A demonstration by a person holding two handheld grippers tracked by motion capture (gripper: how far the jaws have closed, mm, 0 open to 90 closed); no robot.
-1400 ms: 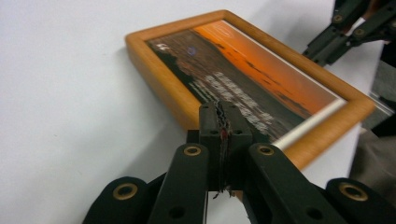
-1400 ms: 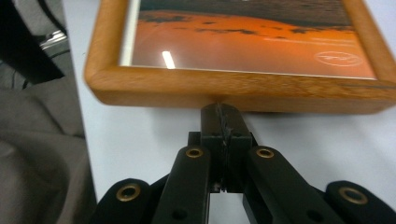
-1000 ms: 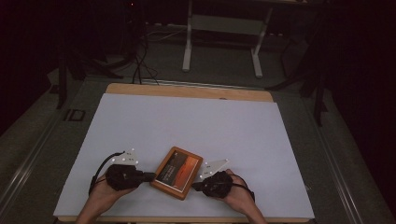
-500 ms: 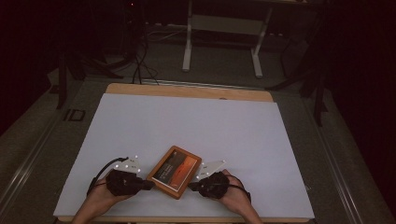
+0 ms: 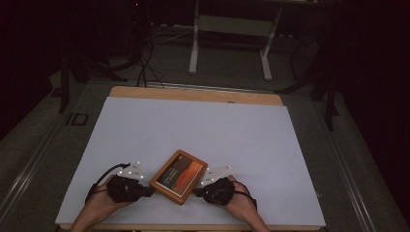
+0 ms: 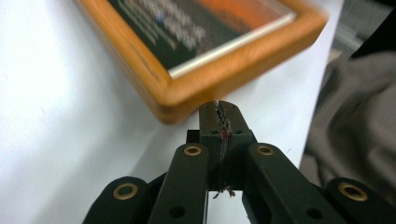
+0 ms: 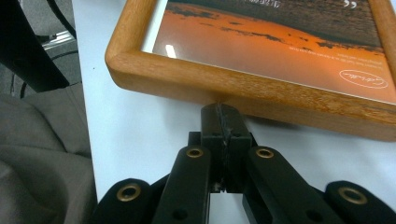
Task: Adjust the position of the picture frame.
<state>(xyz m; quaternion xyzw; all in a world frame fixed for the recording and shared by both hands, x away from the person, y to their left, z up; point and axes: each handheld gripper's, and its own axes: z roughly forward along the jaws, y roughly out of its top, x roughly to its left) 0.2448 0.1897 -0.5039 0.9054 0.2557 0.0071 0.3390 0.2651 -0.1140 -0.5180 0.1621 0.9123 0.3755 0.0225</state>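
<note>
Frame, rectangular, of orange-brown wood with a dark and orange print behind its glazing (image 5: 178,176), lies flat on the white table sheet (image 5: 193,125), near the edge at the person's side and turned at a slant to that edge. We take this frame as our landmark.

We find the left gripper (image 5: 148,192) at the frame's near left corner and the right gripper (image 5: 196,192) at its near right edge. In the left gripper view the left gripper (image 6: 220,109) has its 2 jaws pressed together with nothing between them, the tips up against the frame's rounded corner (image 6: 187,100). In the right gripper view the right gripper (image 7: 222,111) is likewise pressed together and pinches nothing, its tips butting the frame's long wooden side (image 7: 261,93).

We judge that the closed jaws serve as blunt pushers: set on opposite sides, they let the frame be nudged and turned on the sheet without a grasp. The frame rests on the sheet; it is not lifted.

Against the high view of 1 second ago, the frame has swung so that its far end points further to the right, and it sits slightly nearer the table's near edge. Both hands remain at the frame's 2 flanks, with little change of place.
</note>
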